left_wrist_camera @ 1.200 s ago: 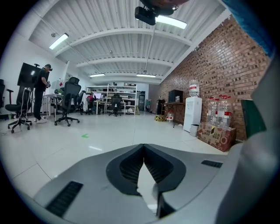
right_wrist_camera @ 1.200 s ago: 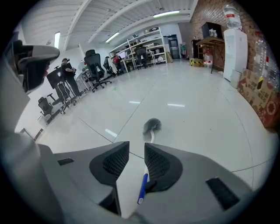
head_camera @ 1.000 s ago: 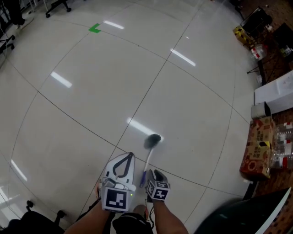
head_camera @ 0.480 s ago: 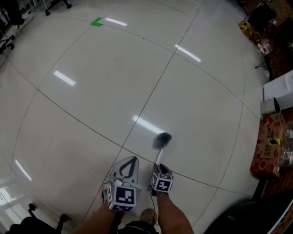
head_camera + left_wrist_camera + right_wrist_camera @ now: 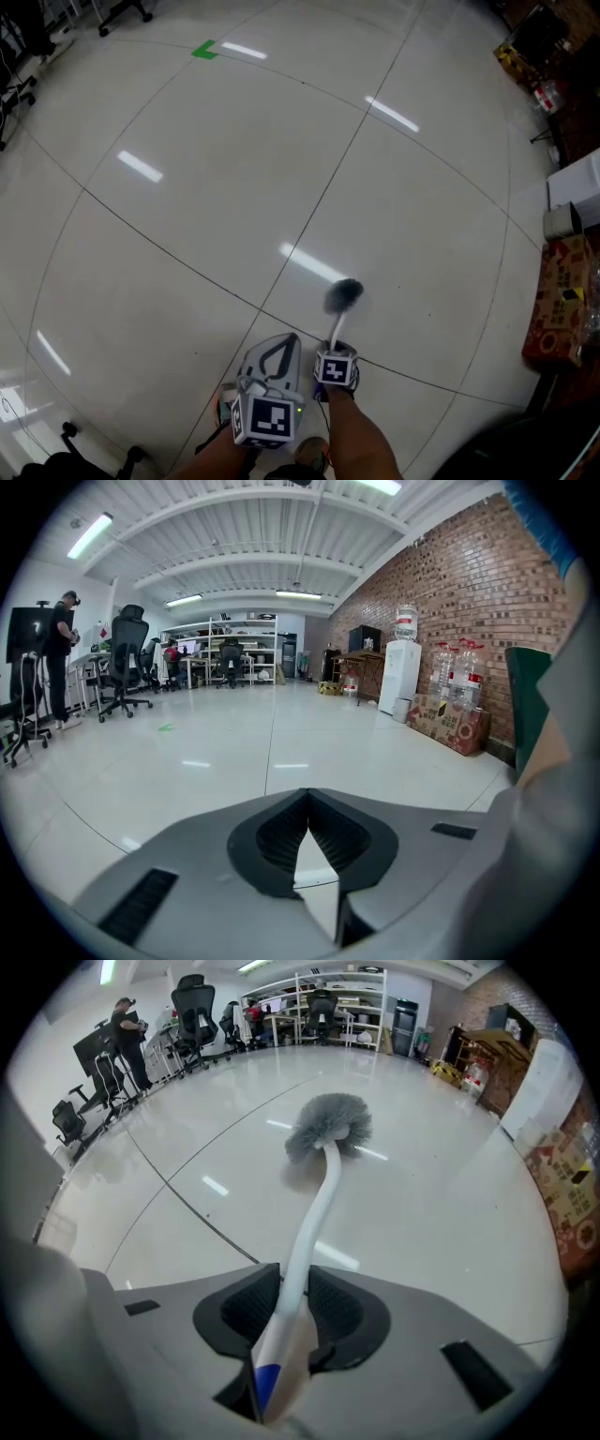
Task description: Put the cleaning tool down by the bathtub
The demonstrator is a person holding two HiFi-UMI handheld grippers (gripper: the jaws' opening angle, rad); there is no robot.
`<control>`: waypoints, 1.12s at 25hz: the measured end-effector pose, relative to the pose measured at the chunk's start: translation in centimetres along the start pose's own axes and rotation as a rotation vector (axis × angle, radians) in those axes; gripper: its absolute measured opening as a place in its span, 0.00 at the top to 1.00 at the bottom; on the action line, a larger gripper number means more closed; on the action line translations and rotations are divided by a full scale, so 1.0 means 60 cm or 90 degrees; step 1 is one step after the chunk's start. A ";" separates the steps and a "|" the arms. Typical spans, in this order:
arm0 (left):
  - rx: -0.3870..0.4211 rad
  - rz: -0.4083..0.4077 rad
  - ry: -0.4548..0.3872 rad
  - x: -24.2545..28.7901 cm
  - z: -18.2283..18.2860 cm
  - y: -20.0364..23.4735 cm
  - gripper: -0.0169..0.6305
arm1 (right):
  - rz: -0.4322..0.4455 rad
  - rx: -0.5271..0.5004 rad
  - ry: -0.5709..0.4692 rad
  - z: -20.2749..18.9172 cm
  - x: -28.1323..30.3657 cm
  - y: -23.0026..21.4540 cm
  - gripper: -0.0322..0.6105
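The cleaning tool is a brush with a grey bristle head (image 5: 343, 295) (image 5: 328, 1124) and a white handle (image 5: 314, 1213) that has a blue band near its end. Its head is down at the pale tiled floor. The handle runs back between the pads of my right gripper (image 5: 337, 351) (image 5: 293, 1288), whose jaws have just been closing and hold it. My left gripper (image 5: 289, 341) (image 5: 307, 799) hangs just left of the right one, low over the floor. Its tips meet with nothing between them.
A cardboard box (image 5: 561, 300) and a white bin (image 5: 562, 221) stand at the right edge. A dark curved rim (image 5: 511, 448) shows at the bottom right. Chair wheels (image 5: 75, 441) sit at the bottom left. A green tape mark (image 5: 203, 51) lies far off.
Both grippers have sunk towards the floor. The brush went down with the right gripper, and less of its handle shows between head and gripper.
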State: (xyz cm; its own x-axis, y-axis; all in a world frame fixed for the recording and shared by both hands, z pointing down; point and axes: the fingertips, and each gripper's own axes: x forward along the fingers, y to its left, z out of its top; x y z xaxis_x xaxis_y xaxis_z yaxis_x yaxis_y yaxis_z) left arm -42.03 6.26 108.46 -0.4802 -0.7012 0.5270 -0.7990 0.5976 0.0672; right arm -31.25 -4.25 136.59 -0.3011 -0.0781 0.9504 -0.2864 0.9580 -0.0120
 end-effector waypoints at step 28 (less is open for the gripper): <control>0.013 -0.031 0.019 -0.278 0.373 -0.150 0.97 | 0.115 0.111 -0.223 0.159 -0.770 -0.056 0.83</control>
State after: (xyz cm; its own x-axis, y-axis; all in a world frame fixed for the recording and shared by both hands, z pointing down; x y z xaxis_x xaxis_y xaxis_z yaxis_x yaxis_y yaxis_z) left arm -34.93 3.85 80.13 -0.4303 -0.7167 0.5488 -0.8283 0.5551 0.0755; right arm -25.05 -6.50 89.75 -0.6427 -0.0316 0.7655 -0.3412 0.9064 -0.2490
